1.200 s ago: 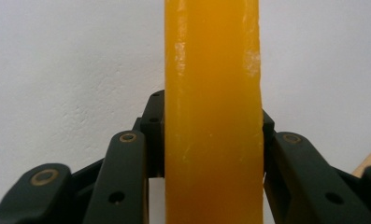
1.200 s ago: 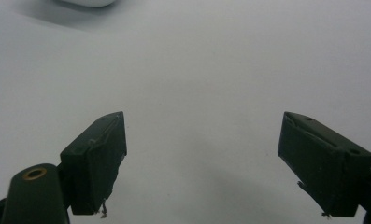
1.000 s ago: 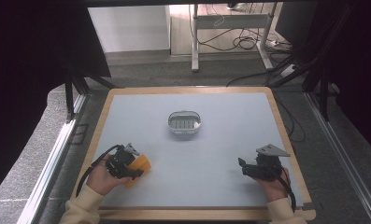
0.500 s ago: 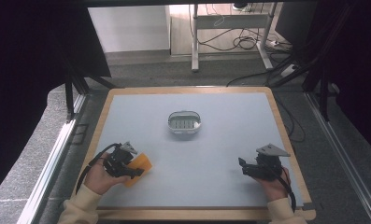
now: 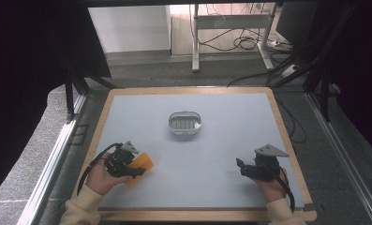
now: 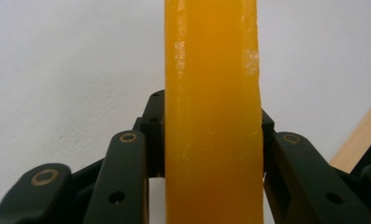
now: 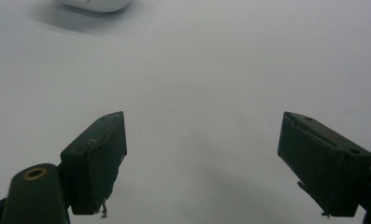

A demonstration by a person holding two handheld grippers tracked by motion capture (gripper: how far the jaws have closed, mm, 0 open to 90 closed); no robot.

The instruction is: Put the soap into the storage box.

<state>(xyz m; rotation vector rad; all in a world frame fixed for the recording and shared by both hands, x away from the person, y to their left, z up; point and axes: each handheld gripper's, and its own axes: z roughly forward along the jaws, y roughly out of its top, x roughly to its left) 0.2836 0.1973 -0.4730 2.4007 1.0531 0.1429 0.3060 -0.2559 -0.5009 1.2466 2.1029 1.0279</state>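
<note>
My left gripper (image 5: 137,169) is shut on an orange-yellow bar (image 5: 144,162) near the table's front left, low over the surface. Seen along its jaws, the bar (image 6: 211,107) stands on edge between the two black jaws, and my left gripper (image 6: 212,140) clamps it from both sides. My right gripper (image 5: 240,166) rests near the front right, pointing left. Its jaws stand wide open with nothing between them, as the right gripper (image 7: 203,161) view shows. A small white oval dish (image 5: 172,127) with a grey ribbed insert sits at the table's middle.
The pale grey tabletop (image 5: 230,117) has a wooden border (image 5: 282,131). The dish's edge (image 7: 96,4) shows at the top of the right gripper view. Beyond the table stand desk legs and cables on the floor (image 5: 240,44). A dark curtain hangs at the left.
My left hand has shifted slightly and turned a little, with the orange-yellow bar still clamped. The right gripper has not moved.
</note>
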